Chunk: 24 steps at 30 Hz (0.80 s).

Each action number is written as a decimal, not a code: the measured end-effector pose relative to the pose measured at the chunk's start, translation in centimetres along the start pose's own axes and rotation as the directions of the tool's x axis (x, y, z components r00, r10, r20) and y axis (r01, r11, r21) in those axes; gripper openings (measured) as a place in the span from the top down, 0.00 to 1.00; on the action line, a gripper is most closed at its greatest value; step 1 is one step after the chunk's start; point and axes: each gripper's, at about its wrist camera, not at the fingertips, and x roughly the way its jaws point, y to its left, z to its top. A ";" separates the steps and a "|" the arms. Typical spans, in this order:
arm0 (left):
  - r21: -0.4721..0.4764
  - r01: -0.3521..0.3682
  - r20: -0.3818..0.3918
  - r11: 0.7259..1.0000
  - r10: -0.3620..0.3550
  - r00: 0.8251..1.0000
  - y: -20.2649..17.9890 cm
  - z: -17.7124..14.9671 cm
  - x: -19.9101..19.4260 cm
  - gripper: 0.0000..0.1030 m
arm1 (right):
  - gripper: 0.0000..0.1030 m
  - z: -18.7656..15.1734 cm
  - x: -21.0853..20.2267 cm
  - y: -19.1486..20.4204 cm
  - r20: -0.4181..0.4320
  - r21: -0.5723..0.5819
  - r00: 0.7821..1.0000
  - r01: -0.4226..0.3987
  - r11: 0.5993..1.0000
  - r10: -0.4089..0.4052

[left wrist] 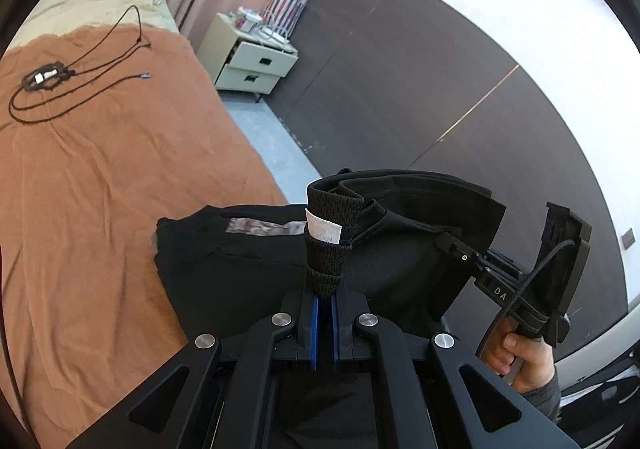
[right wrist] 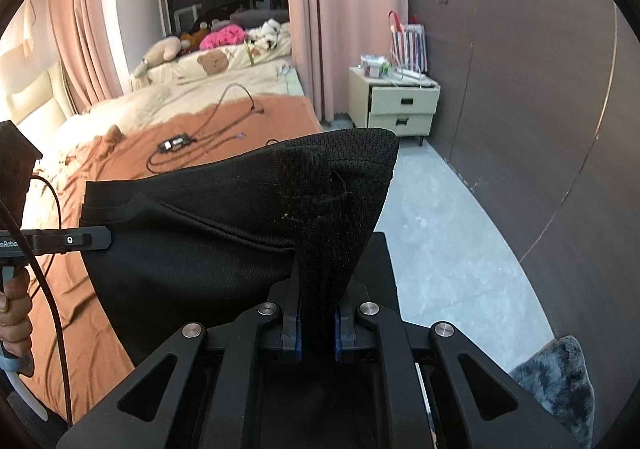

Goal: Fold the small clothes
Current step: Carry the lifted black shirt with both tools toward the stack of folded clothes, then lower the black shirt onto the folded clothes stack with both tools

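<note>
Over the bed's [left wrist: 80, 189] 3 o'clock edge, both tongs, left [left wrist: 325, 289] and right [right wrist: 316, 313], pinch the black garment [left wrist: 400, 233]; loose cloth might slip floorward.

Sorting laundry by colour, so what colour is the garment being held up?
Black garment, clearest in the right wrist view.
</note>
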 end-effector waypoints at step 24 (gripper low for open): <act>-0.014 -0.144 -0.029 0.989 0.144 0.989 5.8 -0.9 2.8 0.56 | 0.53 2.8 0.3 -3.4 -0.144 0.038 0.985 0.101 0.994 -0.095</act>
